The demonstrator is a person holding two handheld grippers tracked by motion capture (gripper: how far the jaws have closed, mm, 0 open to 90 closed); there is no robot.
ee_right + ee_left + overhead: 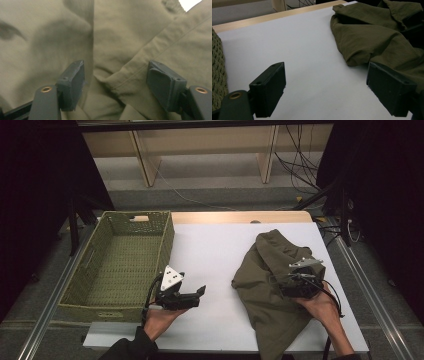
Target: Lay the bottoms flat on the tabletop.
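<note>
The olive-green garment (272, 280) lies crumpled on the right half of the white bench (215, 255), well apart from the woven basket (117, 262) at the left end. The right gripper (115, 82) sits low over the middle of the cloth, its jaws spread wide with a stitched fold and seam lying between them; the pads do not press on the fabric, so nothing is gripped. In the high view the right gripper (300, 282) rests on the heap, the hand behind it.

The left gripper (187, 296) hovers over bare bench just beside the basket's near corner, jaws released and empty. Seen along its jaws, the left gripper (325, 87) has the garment (377, 42) ahead and to its right, the nearest fold just beyond the right-hand jaw.

The step in hand looks like picking a fresh hold on the cloth, likely to fold it or move it toward the basket. Next, the right jaws would need to close on the seam fold between them, while the left moves across to catch the near edge.
</note>
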